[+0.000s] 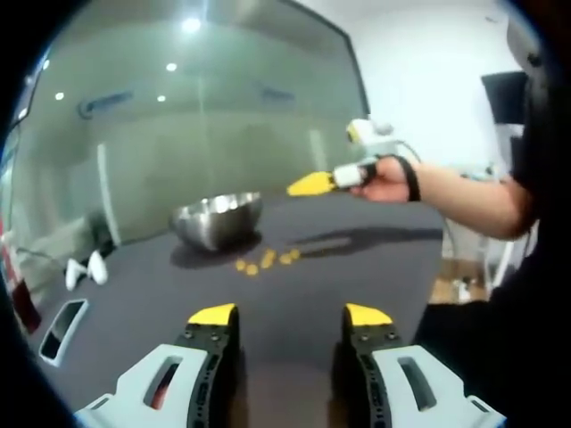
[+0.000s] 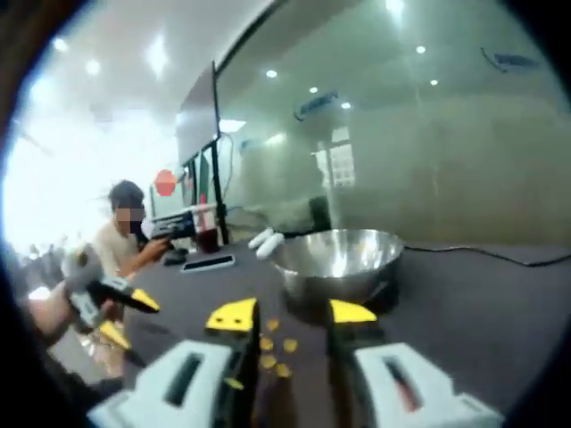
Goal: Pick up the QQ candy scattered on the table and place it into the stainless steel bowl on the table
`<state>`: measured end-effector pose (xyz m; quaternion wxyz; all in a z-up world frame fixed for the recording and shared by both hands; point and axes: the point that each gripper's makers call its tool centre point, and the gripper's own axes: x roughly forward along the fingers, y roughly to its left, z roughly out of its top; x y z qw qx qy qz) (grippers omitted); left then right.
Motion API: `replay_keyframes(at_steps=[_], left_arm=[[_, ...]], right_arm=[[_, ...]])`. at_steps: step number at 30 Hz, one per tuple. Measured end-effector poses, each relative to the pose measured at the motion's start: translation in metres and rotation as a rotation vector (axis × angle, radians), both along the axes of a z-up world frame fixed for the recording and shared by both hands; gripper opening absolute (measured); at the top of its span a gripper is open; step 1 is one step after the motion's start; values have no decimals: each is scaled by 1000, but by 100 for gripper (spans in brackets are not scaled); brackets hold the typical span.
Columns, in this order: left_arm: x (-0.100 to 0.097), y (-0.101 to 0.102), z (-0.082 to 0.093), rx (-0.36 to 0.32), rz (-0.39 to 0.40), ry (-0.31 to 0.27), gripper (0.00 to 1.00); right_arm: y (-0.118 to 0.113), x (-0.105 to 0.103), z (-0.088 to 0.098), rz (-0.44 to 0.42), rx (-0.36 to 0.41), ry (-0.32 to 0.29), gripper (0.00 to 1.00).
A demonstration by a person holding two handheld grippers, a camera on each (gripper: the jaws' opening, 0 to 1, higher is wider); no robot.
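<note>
Nearest the lens in the left gripper view, the left gripper (image 1: 290, 315) rises from the bottom of the frame with its yellow-tipped jaws spread wide and nothing between them. Beyond them, at mid-frame on the dark table (image 1: 375, 285), the QQ candy (image 1: 265, 260) lies as a small loose scatter of yellow-orange pieces, just in front of and slightly right of the stainless steel bowl (image 1: 217, 218), which sits left of centre. The right gripper (image 1: 312, 185) reaches in from the right of that frame in a person's hand (image 1: 385, 181), raised above the table past the candy; whether its jaws are parted cannot be told from there. In the right gripper view the same gripper's own jaws stand moderately apart at the bottom centre, empty, with the candy showing in the gap between them and the bowl directly beyond, while the left gripper appears at the lower left. A phone (image 2: 207, 262) and two white objects (image 2: 266, 240) lie further back on the table. The pieces look small, light and probably soft and springy, so each likely wants a gentle pinch across its width, one piece at a time, jaws brought close to the tabletop. The candy lies well ahead of the left gripper and near beneath the right.
</note>
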<state>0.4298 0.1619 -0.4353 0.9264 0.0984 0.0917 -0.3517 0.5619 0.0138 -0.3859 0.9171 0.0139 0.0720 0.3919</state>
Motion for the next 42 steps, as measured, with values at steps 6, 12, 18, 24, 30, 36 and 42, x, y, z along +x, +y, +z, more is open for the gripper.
replay_keyframes(at_steps=[6,12,18,24,30,36,42], left_arm=[[6,10,9,-38,39,-19,47],[4,12,5,-31,47,-14,47],[4,14,5,-28,56,-16,47],[4,13,3,-22,55,-14,47],[4,11,4,-23,54,-17,47],[4,10,4,-21,50,-15,47],[3,11,4,-16,51,-12,47]], right_arm=[[-5,-24,-3,29,-65,-51,30],[-3,-39,-25,88,-145,-55,30],[-2,-41,-39,94,-158,-34,30],[0,-41,-44,89,-172,-23,29],[4,-39,-54,92,-212,-7,29],[15,-35,-62,112,-216,13,29],[33,-28,-76,157,-249,36,29]])
